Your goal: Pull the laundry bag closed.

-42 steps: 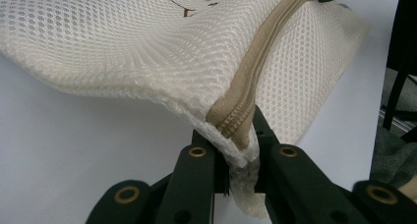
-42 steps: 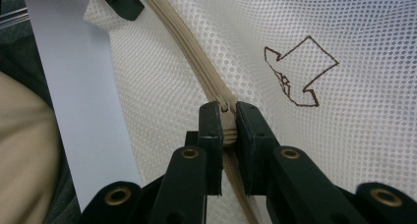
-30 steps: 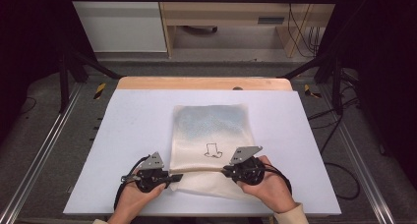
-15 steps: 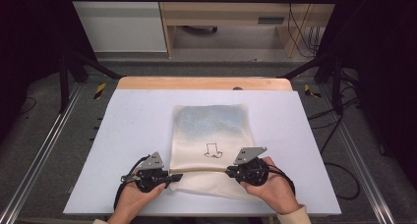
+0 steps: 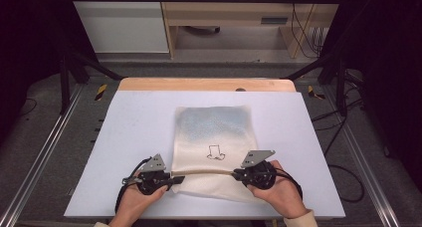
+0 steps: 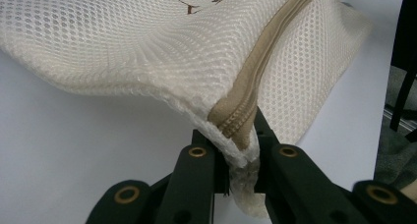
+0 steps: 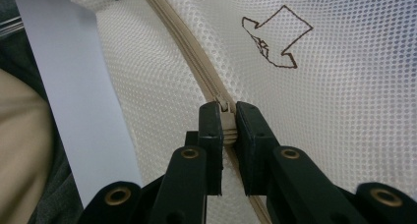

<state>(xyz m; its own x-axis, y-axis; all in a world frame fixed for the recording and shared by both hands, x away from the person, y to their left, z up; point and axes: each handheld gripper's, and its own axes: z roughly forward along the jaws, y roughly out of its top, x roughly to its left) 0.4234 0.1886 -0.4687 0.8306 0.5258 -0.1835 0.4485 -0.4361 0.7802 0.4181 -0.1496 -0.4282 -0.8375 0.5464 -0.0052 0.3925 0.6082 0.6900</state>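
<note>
A cream mesh bag [image 5: 211,147] lies in the lower middle of the high view on the white desk [image 5: 124,137], a small dark outline drawing [image 5: 215,152] on its top. My left gripper [image 5: 168,179] is clamped on the bag's corner at the end of the tan zipper [image 5: 204,172], lower left of the frame. My right gripper [image 5: 238,174] is pinched on the zipper's other end, lower right, where its own view shows the pull [image 7: 226,122] between the jaws.
</note>
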